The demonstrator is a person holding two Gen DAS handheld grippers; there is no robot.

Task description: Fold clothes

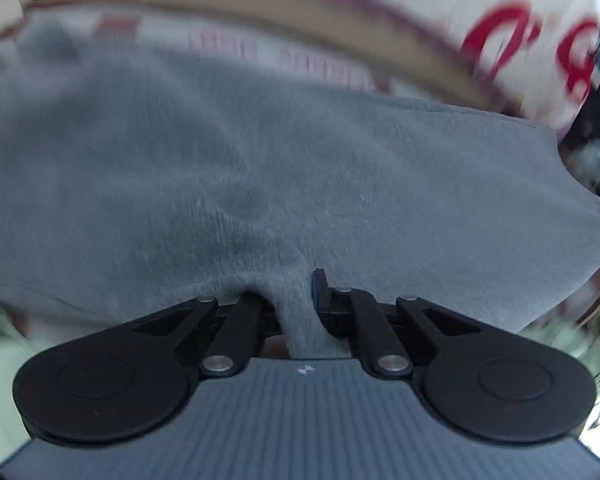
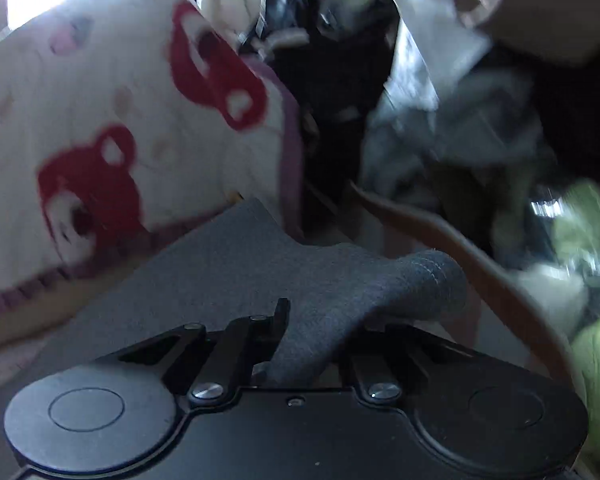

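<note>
My left gripper is pinched tight on a fold of the grey fleece garment, which bunches between its jaws at the bottom centre of the left wrist view and spreads across the whole middle of that frame. My right gripper is likewise clamped nearly closed on another edge of the same garment; there the cloth rolls over the jaws at lower centre and runs off toward the lower left. Behind it, at the left of the right wrist view, lies a white blanket with red bear shapes. A brown strap crosses the right side, with a blurred heap of dark and pale clothes above. The red lettering on the blanket is too smeared to read.
</note>
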